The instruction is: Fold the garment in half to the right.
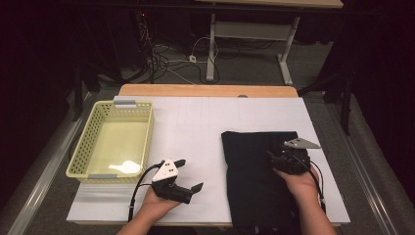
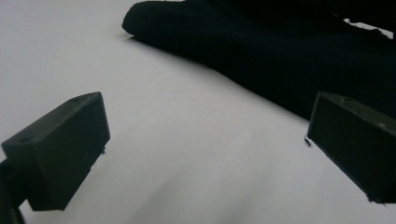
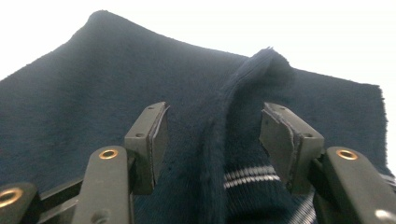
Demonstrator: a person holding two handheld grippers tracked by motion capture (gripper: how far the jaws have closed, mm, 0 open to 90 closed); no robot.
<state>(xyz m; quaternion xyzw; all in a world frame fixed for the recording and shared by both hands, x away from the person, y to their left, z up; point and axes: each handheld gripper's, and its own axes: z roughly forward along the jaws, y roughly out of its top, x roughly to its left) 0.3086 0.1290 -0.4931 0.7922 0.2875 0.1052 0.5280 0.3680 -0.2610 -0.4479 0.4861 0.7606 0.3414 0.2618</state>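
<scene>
Now the raised fold of the dark towel [image 3: 243,116] is being straddled, untouched, by the half-open right gripper [image 3: 214,135], while the left gripper [image 2: 205,154] is being kept wide open and empty.

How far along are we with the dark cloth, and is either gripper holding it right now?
The dark cloth lies roughly folded on the white table. The right gripper is open, jaws either side of a raised ridge, not pinching. The left gripper is open over bare table. The yellow basket holds no cloth, so moving it there may remain.
</scene>
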